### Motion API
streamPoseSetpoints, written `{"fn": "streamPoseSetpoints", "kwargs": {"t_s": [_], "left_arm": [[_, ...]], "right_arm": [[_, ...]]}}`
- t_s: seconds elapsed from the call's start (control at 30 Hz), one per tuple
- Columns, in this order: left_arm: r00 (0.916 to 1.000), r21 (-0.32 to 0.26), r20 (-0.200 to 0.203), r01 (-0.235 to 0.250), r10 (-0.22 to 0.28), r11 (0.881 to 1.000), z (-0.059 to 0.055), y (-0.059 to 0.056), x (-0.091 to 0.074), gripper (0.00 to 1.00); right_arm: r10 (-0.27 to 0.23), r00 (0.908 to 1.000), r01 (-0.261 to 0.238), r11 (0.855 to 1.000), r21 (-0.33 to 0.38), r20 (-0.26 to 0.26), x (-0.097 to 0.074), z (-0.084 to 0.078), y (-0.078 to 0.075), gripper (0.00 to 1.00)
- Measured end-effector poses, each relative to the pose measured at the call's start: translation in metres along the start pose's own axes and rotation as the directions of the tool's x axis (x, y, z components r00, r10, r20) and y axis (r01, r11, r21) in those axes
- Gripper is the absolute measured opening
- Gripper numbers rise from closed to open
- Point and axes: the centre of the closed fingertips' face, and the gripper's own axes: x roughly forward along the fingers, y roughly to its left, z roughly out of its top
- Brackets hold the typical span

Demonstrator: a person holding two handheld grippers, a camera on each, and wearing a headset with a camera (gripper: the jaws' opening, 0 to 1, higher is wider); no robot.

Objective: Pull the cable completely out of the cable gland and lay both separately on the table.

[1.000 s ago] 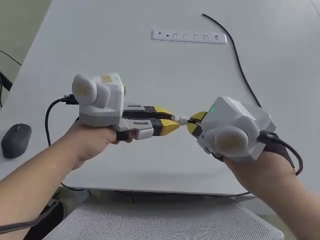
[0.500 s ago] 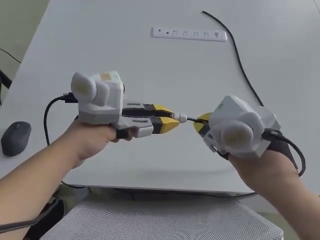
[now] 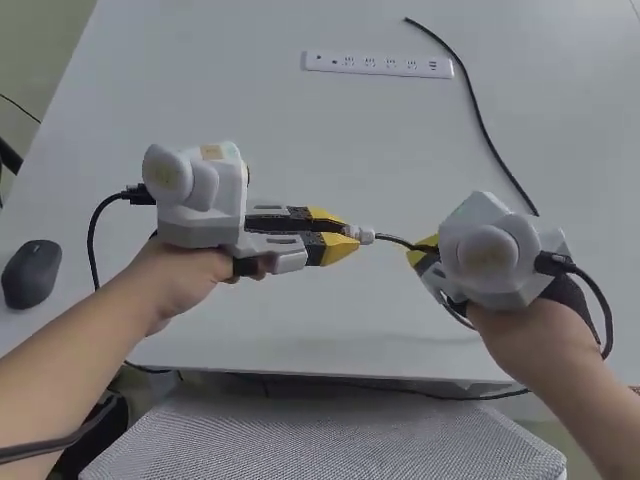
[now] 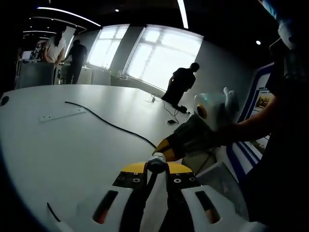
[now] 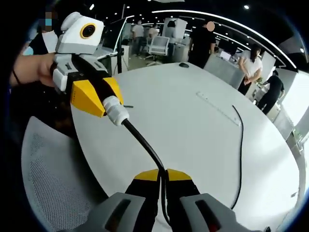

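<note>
My left gripper is shut on a small white cable gland, which pokes out of its yellow fingertips. A short black cable runs from the gland to my right gripper, which is shut on the cable's other end. In the right gripper view the gland sits in the left gripper's yellow tips and the cable curves down into my right gripper. Both grippers are held above the near edge of the white table.
A white power strip lies at the far side of the table, its black cord trailing toward the right. A grey mouse rests at the left edge. A mesh chair seat is below. Several people stand in the room behind.
My right gripper has moved right, away from the left one, and more black cable now spans the gap between them. The left gripper has stayed in place.
</note>
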Motion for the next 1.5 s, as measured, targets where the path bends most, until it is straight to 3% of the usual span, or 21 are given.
{"fn": "streamPoseSetpoints", "kwargs": {"t_s": [0.13, 0.33, 0.63, 0.97, 1.1, 1.27, 1.4, 1.5], "left_arm": [[1.0000, 0.004, 0.001, 0.002, -0.002, 1.000, 0.000, -0.001, 0.000, 0.15], [0.9998, -0.003, 0.017, 0.005, -0.005, 1.000, 0.002, -0.001, -0.003, 0.15], [0.9998, -0.008, 0.020, -0.003, 0.003, 1.000, 0.001, 0.002, -0.005, 0.15], [0.9997, -0.010, 0.022, -0.012, 0.012, 1.000, 0.002, 0.005, -0.006, 0.15], [0.9996, -0.011, 0.025, -0.014, 0.014, 1.000, 0.004, 0.006, -0.007, 0.15], [0.9997, -0.010, 0.022, -0.013, 0.013, 1.000, 0.004, 0.005, -0.008, 0.15], [0.9998, -0.009, 0.018, -0.013, 0.013, 1.000, 0.003, 0.004, -0.008, 0.15], [0.9998, -0.008, 0.015, -0.012, 0.012, 1.000, 0.002, 0.004, -0.007, 0.15]], "right_arm": [[-0.001, 0.9991, 0.005, 0.996, 0.091, -0.042, 0.006, -0.017, -0.006, 0.00], [-0.005, 0.9956, 0.018, 0.990, 0.140, -0.093, 0.008, -0.035, -0.011, 0.00], [-0.010, 0.9966, 0.020, 0.992, 0.125, -0.082, 0.006, -0.035, -0.012, 0.00], [-0.025, 0.9985, 0.027, 0.999, 0.041, -0.048, 0.002, -0.031, -0.009, 0.04], [-0.017, 0.9997, 0.018, 0.999, 0.027, -0.018, -0.005, -0.020, -0.007, 0.07], [0.003, 0.9993, -0.003, 1.000, -0.020, 0.038, -0.015, 0.004, -0.003, 0.14], [0.054, 0.9929, -0.039, 0.990, -0.136, 0.106, -0.024, 0.035, 0.013, 0.19], [0.075, 0.9907, -0.051, 0.979, -0.197, 0.114, -0.026, 0.046, 0.024, 0.20]]}}
